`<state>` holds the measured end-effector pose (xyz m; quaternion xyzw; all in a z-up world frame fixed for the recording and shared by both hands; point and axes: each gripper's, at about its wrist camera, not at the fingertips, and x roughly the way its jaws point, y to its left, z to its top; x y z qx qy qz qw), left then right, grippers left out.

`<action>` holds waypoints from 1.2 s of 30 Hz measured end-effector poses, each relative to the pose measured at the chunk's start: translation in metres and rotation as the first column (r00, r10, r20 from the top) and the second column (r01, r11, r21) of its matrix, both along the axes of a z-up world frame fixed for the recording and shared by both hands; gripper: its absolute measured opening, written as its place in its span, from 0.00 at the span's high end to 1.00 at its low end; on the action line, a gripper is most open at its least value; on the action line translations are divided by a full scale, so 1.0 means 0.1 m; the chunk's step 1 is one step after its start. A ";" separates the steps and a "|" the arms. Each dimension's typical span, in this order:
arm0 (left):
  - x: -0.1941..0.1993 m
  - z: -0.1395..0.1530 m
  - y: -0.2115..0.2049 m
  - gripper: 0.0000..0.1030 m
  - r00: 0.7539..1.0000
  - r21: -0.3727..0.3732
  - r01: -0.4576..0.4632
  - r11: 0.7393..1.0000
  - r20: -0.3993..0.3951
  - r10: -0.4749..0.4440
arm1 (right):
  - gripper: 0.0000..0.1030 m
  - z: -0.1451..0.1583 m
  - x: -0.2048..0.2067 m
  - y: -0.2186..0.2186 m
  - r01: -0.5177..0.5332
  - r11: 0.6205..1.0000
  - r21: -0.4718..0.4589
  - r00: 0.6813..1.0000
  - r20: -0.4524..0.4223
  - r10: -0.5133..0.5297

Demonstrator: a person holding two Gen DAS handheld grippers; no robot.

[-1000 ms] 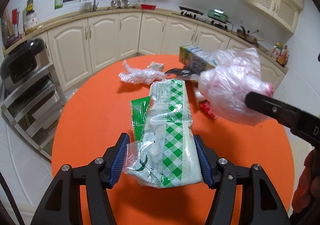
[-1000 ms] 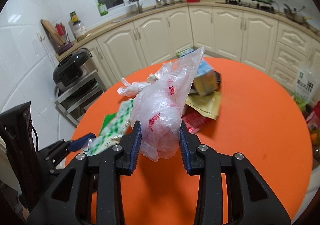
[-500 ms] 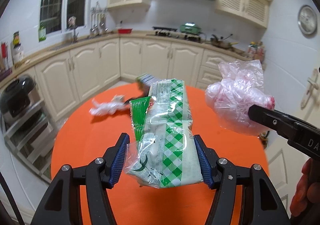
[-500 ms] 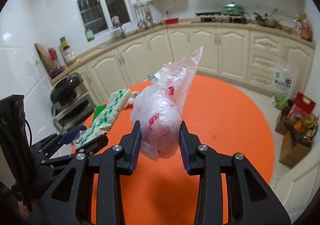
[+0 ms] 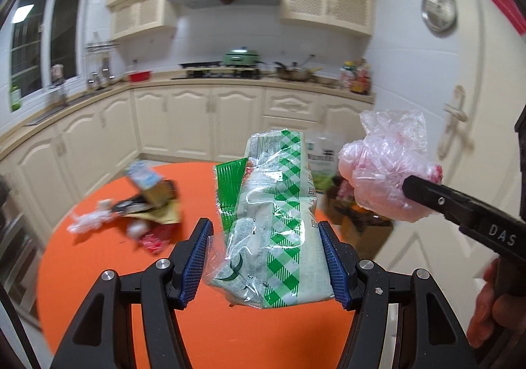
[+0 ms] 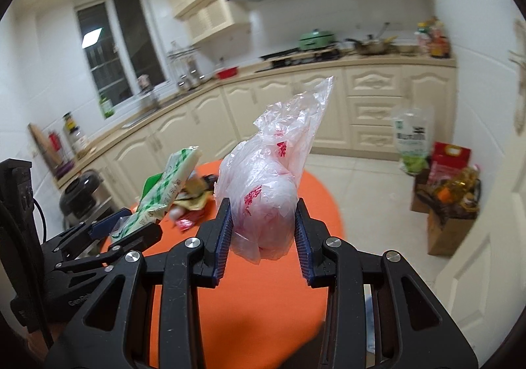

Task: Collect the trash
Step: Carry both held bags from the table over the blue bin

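green-checked wrapper [image 5: 276, 221] clamped between left gripper [image 5: 266, 260] jaws; plastic bag [image 6: 266, 198] between right gripper [image 6: 263, 237] jaws

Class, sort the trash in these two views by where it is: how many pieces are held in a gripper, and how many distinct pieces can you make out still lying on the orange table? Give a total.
Held in a gripper: 2, the green-checked packet and the clear plastic bag.
On the orange table: at least 4, namely blue carton, yellow wrapper, red wrapper, crumpled clear plastic.
Total: at least 6; the pile is blurred.
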<state>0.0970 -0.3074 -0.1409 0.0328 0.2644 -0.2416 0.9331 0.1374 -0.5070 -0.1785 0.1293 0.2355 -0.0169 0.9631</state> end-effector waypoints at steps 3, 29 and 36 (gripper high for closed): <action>0.01 0.04 -0.25 0.43 0.998 0.005 0.061 0.998 -0.012 -0.061 | 0.68 -0.05 -0.14 -0.32 0.068 0.998 0.013 0.998 -0.007 -0.068; 0.92 -0.96 -2.51 0.43 0.851 0.135 0.410 0.902 -0.412 -0.326 | 0.68 -1.71 -0.56 -2.53 0.447 0.881 0.155 0.854 -0.367 -0.368; 1.26 -1.28 -3.16 0.43 0.825 0.188 0.408 0.893 -0.494 -0.273 | 0.68 -2.19 -0.43 -2.63 0.449 0.874 0.185 0.829 -0.451 -0.331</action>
